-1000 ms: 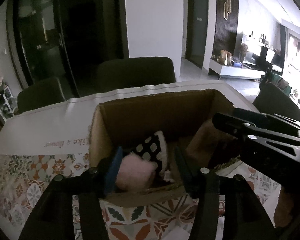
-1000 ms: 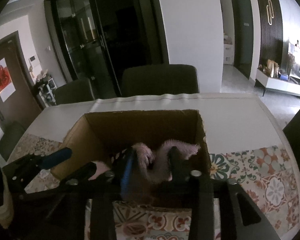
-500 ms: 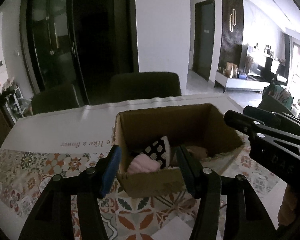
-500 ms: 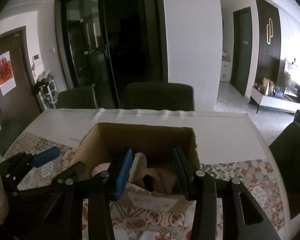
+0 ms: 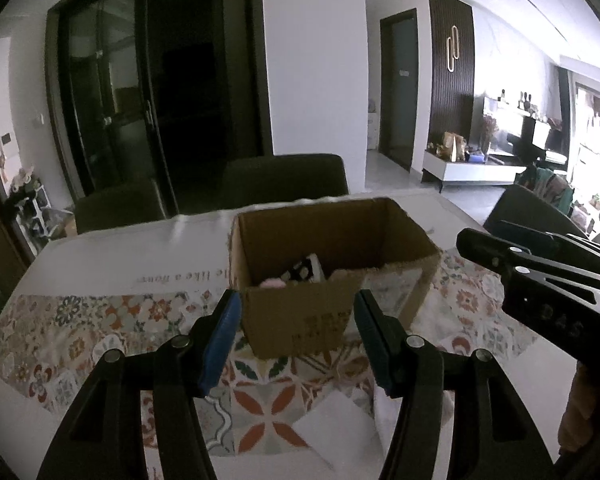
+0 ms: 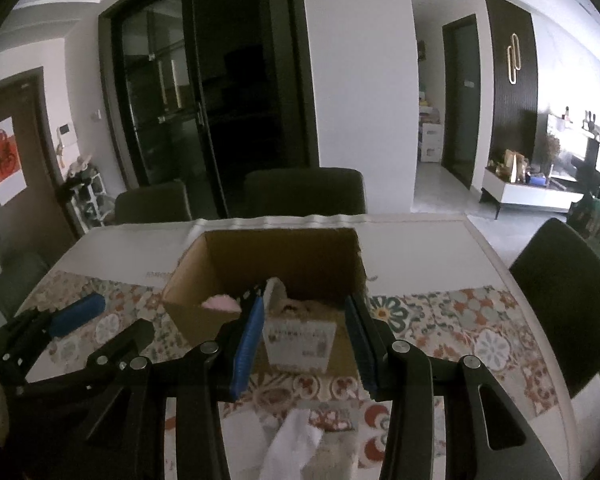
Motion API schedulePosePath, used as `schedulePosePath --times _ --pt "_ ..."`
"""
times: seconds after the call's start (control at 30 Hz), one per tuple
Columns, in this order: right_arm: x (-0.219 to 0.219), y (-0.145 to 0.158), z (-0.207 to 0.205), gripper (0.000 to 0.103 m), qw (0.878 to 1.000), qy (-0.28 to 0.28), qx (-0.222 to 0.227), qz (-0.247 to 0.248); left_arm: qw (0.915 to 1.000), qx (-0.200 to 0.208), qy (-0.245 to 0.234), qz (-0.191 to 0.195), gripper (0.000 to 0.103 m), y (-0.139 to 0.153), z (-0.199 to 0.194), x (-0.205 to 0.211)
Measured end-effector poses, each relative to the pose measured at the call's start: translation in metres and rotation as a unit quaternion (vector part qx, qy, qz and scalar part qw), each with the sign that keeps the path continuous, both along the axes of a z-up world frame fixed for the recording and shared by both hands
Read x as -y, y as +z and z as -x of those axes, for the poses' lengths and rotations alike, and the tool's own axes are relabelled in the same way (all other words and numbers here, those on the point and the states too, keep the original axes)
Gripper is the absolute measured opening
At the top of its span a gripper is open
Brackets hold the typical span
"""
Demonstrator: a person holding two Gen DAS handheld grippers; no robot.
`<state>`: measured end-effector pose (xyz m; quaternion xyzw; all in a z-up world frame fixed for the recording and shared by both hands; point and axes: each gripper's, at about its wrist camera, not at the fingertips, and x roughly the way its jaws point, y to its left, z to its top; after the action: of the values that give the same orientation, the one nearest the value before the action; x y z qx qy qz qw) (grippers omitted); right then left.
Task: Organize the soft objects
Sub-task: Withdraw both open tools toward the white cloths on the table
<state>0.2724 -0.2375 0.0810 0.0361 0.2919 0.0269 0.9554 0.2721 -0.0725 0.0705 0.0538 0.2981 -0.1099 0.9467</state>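
A brown cardboard box (image 5: 312, 320) stands on the patterned tablecloth; it also shows in the right wrist view (image 6: 204, 320). Inside it lie a pink soft item (image 5: 273, 282), a black-and-white spotted item (image 5: 303, 270) and a beige fluffy item (image 6: 300, 307). My left gripper (image 5: 296, 338) is open and empty, held in front of the box's near wall. My right gripper (image 6: 305, 344) is open and empty, also just short of the box. A white soft cloth (image 6: 292, 446) lies on the table below the right gripper.
The table (image 5: 100, 264) has a white cover with a floral runner. Dark chairs (image 6: 304, 192) stand behind it and one chair (image 6: 564, 300) at the right. White cloth or paper (image 5: 340, 428) lies near the front edge. The right gripper's body (image 5: 548, 280) juts in from the right.
Both grippers have pulled back out of the box and away from it, toward the table's front. The soft items stayed in the box. More tablecloth now shows in front of the box.
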Motion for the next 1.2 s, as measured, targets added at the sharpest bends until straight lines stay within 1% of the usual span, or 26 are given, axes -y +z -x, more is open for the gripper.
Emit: schedulePosePath --times 0.1,0.3,0.57,0.7,0.77,0.83,0.93,1.1,1.2 --pt "-0.003 -0.008 0.013 0.044 1.000 0.003 -0.011 -0.006 0.9999 -0.013 -0.004 0.001 0.058 -0.009 0.009 -0.002" --pt "-0.002 -0.028 0.031 0.044 0.999 -0.008 -0.030 -0.010 0.9993 -0.034 -0.013 -0.004 0.058 -0.032 0.028 -0.004" --pt "0.002 -0.067 0.049 0.044 0.997 -0.016 -0.075 -0.025 0.9973 -0.065 -0.027 -0.021 0.058 -0.063 0.044 0.000" --pt "-0.001 -0.087 0.052 0.044 0.994 -0.014 -0.102 -0.032 0.9961 -0.079 -0.032 -0.024 0.058 -0.079 0.048 -0.003" --pt "-0.004 -0.095 0.052 0.044 0.994 -0.012 -0.109 -0.025 0.9951 -0.087 -0.036 -0.031 0.058 -0.088 0.048 -0.002" --pt "-0.007 -0.102 0.051 0.044 0.993 -0.009 -0.118 -0.020 0.9944 -0.095 -0.040 -0.025 0.058 -0.096 0.046 -0.003" --pt "-0.009 -0.112 0.048 0.044 0.991 -0.004 -0.132 -0.025 0.9930 -0.106 -0.048 -0.019 0.058 -0.104 0.044 -0.004" --pt "-0.010 -0.128 0.044 0.044 0.988 -0.004 -0.151 -0.020 0.9911 -0.120 -0.054 -0.020 0.058 -0.120 0.037 -0.002" --pt "-0.007 -0.136 0.041 0.044 0.986 -0.010 -0.164 -0.027 0.9900 -0.126 -0.061 -0.020 0.058 -0.130 0.033 0.002"
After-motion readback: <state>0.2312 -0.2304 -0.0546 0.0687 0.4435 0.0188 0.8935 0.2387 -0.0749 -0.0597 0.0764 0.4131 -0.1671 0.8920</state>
